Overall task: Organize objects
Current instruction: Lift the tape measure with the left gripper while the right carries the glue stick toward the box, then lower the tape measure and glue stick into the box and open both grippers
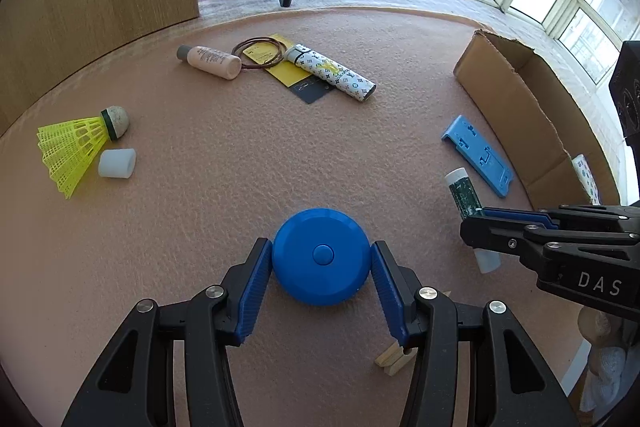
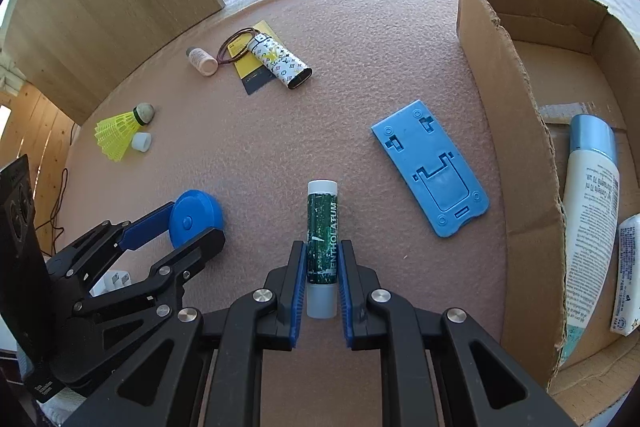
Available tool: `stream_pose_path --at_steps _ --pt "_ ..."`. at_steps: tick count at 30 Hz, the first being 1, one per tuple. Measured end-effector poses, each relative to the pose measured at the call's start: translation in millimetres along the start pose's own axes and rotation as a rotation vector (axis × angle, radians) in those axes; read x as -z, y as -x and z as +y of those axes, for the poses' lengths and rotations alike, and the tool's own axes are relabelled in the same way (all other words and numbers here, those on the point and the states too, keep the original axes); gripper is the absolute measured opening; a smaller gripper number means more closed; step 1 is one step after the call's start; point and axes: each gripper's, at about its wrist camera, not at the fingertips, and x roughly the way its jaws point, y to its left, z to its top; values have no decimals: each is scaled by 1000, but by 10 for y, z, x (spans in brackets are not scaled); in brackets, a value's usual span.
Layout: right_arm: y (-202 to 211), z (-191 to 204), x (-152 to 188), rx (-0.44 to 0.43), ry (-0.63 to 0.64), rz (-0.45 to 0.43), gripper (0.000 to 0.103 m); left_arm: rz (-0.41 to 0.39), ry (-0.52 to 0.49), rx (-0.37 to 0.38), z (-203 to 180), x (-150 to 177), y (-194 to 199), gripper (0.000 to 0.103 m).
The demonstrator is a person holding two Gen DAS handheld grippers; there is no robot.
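My left gripper [image 1: 321, 247] is shut on a round blue disc [image 1: 320, 263] with a centre button, its blue pads pressing both sides; the right wrist view shows that gripper [image 2: 196, 227] and the disc [image 2: 196, 215] at lower left. My right gripper [image 2: 322, 245] is shut on a green lip balm stick [image 2: 322, 215] with white ends, clamped near its lower half and pointing away from me. The left wrist view has the right gripper [image 1: 470, 223] and the stick [image 1: 462, 191] at the right. An open cardboard box [image 2: 516, 147] stands to the right.
On the pink mat lie a blue phone stand [image 2: 432, 171], a yellow shuttlecock [image 1: 76, 147], a white cap [image 1: 117, 163], a pink bottle [image 1: 210, 61], a patterned case [image 1: 332, 73] on a yellow card, and a clothespin [image 1: 394, 361]. The box holds a white tube [image 2: 592, 211] and a packet [image 2: 628, 275].
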Motion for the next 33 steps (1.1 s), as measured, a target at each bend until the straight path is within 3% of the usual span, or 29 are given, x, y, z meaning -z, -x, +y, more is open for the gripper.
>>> stream_pose_path --at_steps 7,16,25,33 --pt "470 -14 160 -40 17 -80 14 -56 -3 21 -58 -19 334 54" --pt "1140 -225 217 -20 17 -211 14 -141 -82 85 -576 -299 698 54" --pt "1487 -793 136 57 -41 -285 14 -173 -180 131 -1260 -726 650 54" --pt "1507 -1260 -112 128 -87 -308 14 -156 -238 160 -1809 -1120 350 54"
